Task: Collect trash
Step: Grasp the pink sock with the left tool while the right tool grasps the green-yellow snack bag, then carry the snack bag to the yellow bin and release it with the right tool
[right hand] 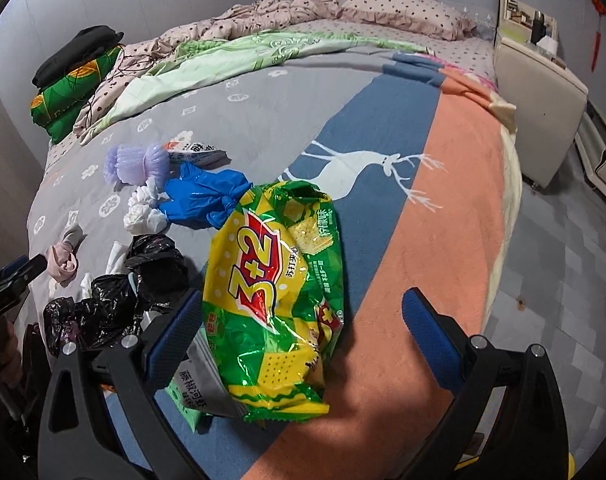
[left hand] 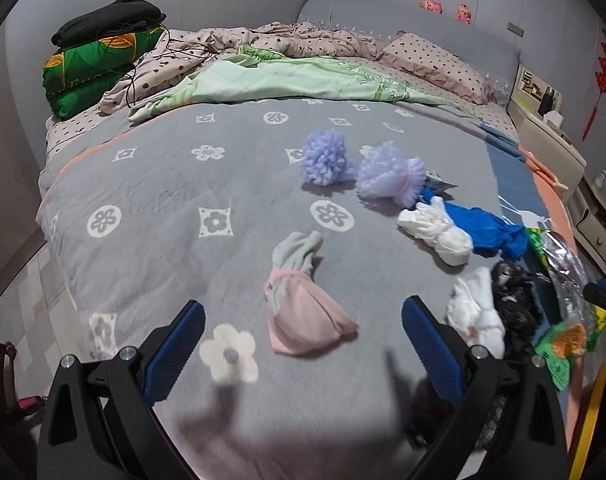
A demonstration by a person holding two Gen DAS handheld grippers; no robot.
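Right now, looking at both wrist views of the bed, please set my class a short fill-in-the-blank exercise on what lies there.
1. The crinkly yellow-and-green snack bag lies between the open fingers of the ____ gripper.
2. The glossy rubber glove beside the white wad is ____.
3. The white animal printed on the blanket is a ____.

Missing words: right; blue; deer

The left hand-held gripper (left hand: 303, 344) has two matte black angular arms, each faced on its inner side with a ribbed blue pad. Round silver screws sit at the pivots, and a triangular cut-out marks each outer arm. The right hand-held gripper (right hand: 303, 338) is built alike: black frame, blue ribbed pads, silver screw heads.
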